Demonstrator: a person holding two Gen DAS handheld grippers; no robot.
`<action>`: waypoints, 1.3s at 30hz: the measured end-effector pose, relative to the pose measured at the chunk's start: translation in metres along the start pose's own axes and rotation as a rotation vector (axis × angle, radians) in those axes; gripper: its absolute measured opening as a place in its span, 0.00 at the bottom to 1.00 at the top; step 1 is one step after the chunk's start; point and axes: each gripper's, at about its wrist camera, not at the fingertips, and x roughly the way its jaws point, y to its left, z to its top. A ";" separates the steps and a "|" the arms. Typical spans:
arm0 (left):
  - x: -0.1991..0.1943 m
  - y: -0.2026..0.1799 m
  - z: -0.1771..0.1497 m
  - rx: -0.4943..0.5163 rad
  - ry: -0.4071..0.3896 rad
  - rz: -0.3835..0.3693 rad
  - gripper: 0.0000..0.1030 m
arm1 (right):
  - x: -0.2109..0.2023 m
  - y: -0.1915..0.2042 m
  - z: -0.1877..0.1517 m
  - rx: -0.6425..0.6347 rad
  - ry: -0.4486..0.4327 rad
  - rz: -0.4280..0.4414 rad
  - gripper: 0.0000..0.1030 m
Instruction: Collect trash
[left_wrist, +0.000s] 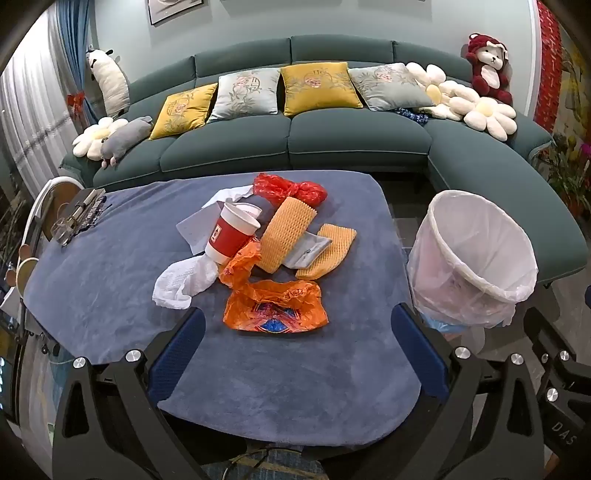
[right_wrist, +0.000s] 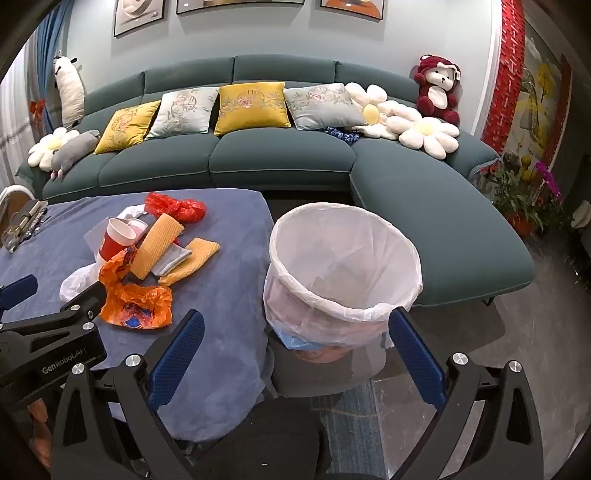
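The trash lies in one loose heap on the blue-covered worktop (left_wrist: 110, 295), and the red paper cup (left_wrist: 231, 236) tipped on its side marks its middle. Just in front of the cup is a crumpled orange plastic bag (left_wrist: 275, 304), the piece nearest the cameras. A white tissue wad (left_wrist: 183, 282) touches the cup's base on the left. To the cup's right lean two strips of yellow corrugated foam (left_wrist: 286, 234), with a grey pouch (left_wrist: 308, 253) wedged between them. Behind the cup sit a white paper sheet (left_wrist: 192, 227) and a red plastic bag (left_wrist: 290, 190) at the far side of the heap.

Well to the right of the cup, off the worktop's edge, stands a bin with a white liner (right_wrist: 343, 273); its inside looks bare.

The left tongs (left_wrist: 297, 347) are spread wide, gripping nothing, above the worktop just short of the orange bag. The right tongs (right_wrist: 295, 349) are likewise wide and hold nothing, framing the near side of the bin.

Beyond the worktop runs a green sofa (left_wrist: 332, 147) with cushions and plush toys.
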 end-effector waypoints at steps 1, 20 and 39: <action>0.000 0.000 0.000 0.000 -0.001 0.000 0.93 | 0.000 0.000 0.000 0.000 0.002 0.001 0.93; 0.002 -0.002 -0.002 0.003 0.022 -0.004 0.93 | 0.001 0.000 -0.001 0.001 -0.004 0.002 0.94; 0.006 -0.002 -0.004 0.003 0.033 0.002 0.93 | 0.005 -0.001 -0.001 0.002 0.001 0.004 0.94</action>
